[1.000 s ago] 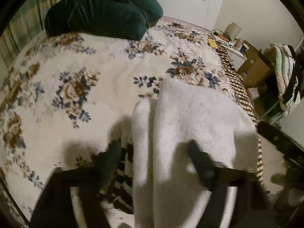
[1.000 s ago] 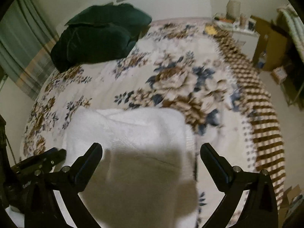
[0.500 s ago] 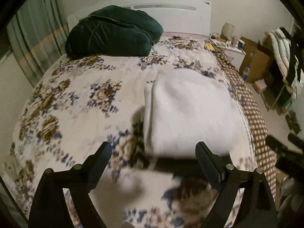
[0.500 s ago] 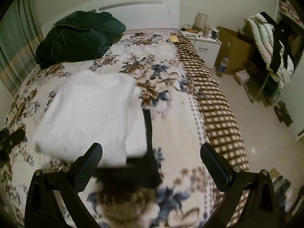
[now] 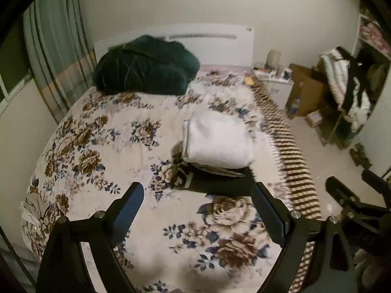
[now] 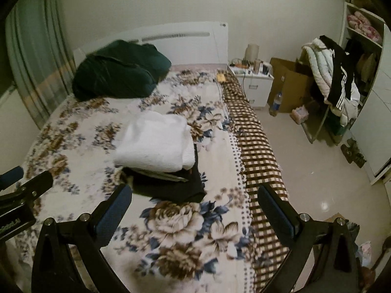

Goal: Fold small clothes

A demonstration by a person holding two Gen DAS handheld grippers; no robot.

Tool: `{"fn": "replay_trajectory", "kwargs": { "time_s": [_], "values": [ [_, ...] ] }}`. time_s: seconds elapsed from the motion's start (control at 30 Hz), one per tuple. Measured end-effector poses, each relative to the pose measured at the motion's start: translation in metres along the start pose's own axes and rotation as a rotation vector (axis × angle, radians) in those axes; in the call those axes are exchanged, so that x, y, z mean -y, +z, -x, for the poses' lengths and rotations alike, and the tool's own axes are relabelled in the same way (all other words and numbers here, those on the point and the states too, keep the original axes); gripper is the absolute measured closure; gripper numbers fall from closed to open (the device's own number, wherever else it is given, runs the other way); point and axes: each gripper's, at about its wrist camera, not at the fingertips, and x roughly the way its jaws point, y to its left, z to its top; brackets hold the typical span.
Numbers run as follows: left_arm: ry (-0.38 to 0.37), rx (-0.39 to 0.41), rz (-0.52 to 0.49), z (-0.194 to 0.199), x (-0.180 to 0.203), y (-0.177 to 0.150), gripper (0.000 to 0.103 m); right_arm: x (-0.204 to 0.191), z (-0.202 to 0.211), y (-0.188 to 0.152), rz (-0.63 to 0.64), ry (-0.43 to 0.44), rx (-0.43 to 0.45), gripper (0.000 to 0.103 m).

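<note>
A folded white garment (image 5: 217, 141) lies on top of a stack that includes a folded black garment (image 5: 220, 183), on the flowered bed cover. It also shows in the right wrist view (image 6: 156, 144), with the black garment (image 6: 171, 188) under it. My left gripper (image 5: 198, 210) is open and empty, held above the bed short of the stack. My right gripper (image 6: 195, 210) is open and empty, likewise back from the stack. The right gripper shows at the right edge of the left wrist view (image 5: 354, 195).
A dark green pillow bundle (image 5: 144, 70) lies at the head of the bed by the white headboard (image 5: 202, 36). A checked blanket edge (image 6: 256, 151) runs along the bed's right side. A nightstand (image 6: 251, 78), cardboard box (image 6: 288, 85) and clothes rack (image 6: 334, 73) stand on the floor right.
Both grippers have pulled back and up from the white garment, which was close under them a second ago. The stack now lies well ahead of both, untouched.
</note>
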Motion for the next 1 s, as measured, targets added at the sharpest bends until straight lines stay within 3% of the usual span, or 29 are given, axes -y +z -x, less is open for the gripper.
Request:
{"fn": "replay_trajectory", "kwargs": {
  "time_s": [0.17,0.43,0.57,0.63,1.0],
  "values": [
    [0.001,0.053,-0.015,0.069,-0.004,-0.015,0.013,-0.009,0.102,-0.012,0.006,0.0,0.085,0.0],
    [0.014,0.115,-0.012,0.135,-0.013,-0.03,0.013,-0.032,0.212,-0.031,0.021,0.002,0.15,0.0],
    [0.036,0.149,-0.02,0.157,-0.018,-0.034,0.012,-0.035,0.24,-0.039,0.016,0.016,0.16,0.0],
    [0.034,0.161,-0.019,0.163,-0.019,-0.037,0.002,-0.037,0.252,-0.042,0.012,0.012,0.175,0.0],
    [0.025,0.203,-0.014,0.18,-0.022,-0.045,0.001,-0.038,0.271,-0.043,0.013,0.007,0.196,0.0]
  ]
}}
